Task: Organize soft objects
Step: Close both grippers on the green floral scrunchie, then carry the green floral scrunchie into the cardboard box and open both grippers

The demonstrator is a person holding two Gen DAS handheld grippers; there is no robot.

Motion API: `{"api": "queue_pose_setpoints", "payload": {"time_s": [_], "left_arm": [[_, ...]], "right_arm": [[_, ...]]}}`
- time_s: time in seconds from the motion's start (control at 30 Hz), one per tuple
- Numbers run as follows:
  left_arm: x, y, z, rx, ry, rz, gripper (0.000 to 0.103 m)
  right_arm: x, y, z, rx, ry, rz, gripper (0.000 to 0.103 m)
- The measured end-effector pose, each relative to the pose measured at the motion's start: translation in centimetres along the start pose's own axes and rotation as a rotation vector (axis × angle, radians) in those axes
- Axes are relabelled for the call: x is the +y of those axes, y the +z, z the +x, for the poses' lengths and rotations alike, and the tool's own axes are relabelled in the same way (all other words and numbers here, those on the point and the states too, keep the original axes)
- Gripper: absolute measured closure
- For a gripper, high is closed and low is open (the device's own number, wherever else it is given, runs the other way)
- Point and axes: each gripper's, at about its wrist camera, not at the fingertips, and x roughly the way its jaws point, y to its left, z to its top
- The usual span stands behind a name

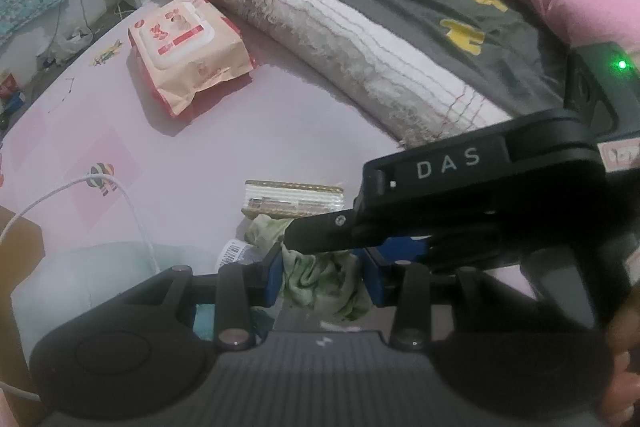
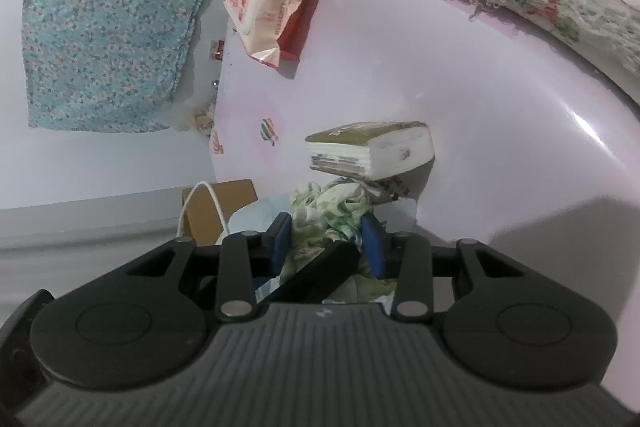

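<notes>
Pink bedsheet [image 1: 248,131] under 2 tools: left tool [image 1: 320,277] and right tool [image 2: 326,245] both clamp the crumpled green cloth [image 1: 320,279], beside a tissue pack [image 2: 372,151].

black left gripper [image 1: 322,273] with blue pads, ribbed grey base, silver pivots; right gripper [image 2: 326,243] marked "das".

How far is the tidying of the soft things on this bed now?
Done: nothing looks put away yet. In hand: the left gripper and the right gripper both pinch the crumpled green cloth. Left: the cloth is not folded, and the wipes pack, the tissue pack and the white towel lie scattered on the pink sheet.
</notes>
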Motion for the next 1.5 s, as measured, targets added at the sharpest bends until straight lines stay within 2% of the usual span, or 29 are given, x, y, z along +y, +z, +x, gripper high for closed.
{"api": "queue_pose_setpoints", "payload": {"time_s": [0.5,0.67,0.9,1.07,1.27,1.5], "left_arm": [[1.0,-1.2,-5.3,-0.105,-0.027,0.021,0.062],[2.7,-2.1,-7.5,-0.138,-0.023,0.029,0.062],[7.0,-4.3,-11.5,-0.187,0.015,0.002,0.062],[11.2,-6.3,-14.5,-0.207,0.073,-0.058,0.062],[17.6,-10.0,-18.1,-0.227,0.146,-0.191,0.062],[24.3,-15.7,-18.5,-0.167,0.192,-0.371,0.062]], "right_arm": [[2.5,-3.7,-3.4,-0.062,0.056,-0.005,0.066],[4.4,-5.6,-3.4,-0.084,0.077,-0.020,0.066],[8.7,-8.8,-1.8,-0.088,0.112,-0.055,0.066],[12.7,-11.3,0.9,-0.047,0.130,-0.117,0.066],[18.3,-15.1,5.8,0.055,0.156,-0.212,0.066],[22.4,-20.9,13.0,0.222,0.120,-0.294,0.066]]}}
